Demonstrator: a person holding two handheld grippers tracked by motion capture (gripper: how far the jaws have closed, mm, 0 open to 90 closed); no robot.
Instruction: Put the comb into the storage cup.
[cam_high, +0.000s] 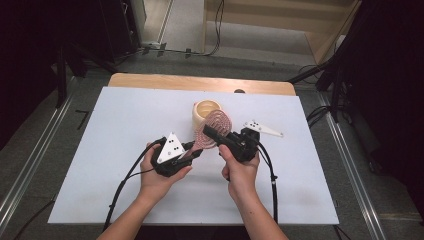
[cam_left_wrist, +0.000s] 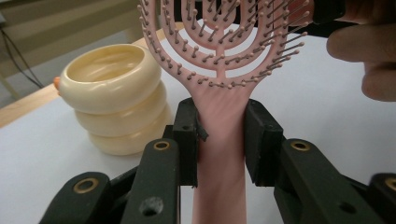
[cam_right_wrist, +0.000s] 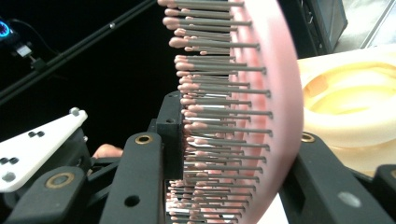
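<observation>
The pink hairbrush (cam_high: 212, 127) is held up above the white tabletop (cam_high: 125, 125), just in front of the cream ringed holder (cam_high: 206, 112). The left gripper (cam_left_wrist: 219, 135) has its jaws clamped on the brush's handle, pads pressing both sides. The right gripper (cam_right_wrist: 229, 154) has its jaws closed across the brush head, one pad against the bristle tips and the other behind the pink back.
</observation>
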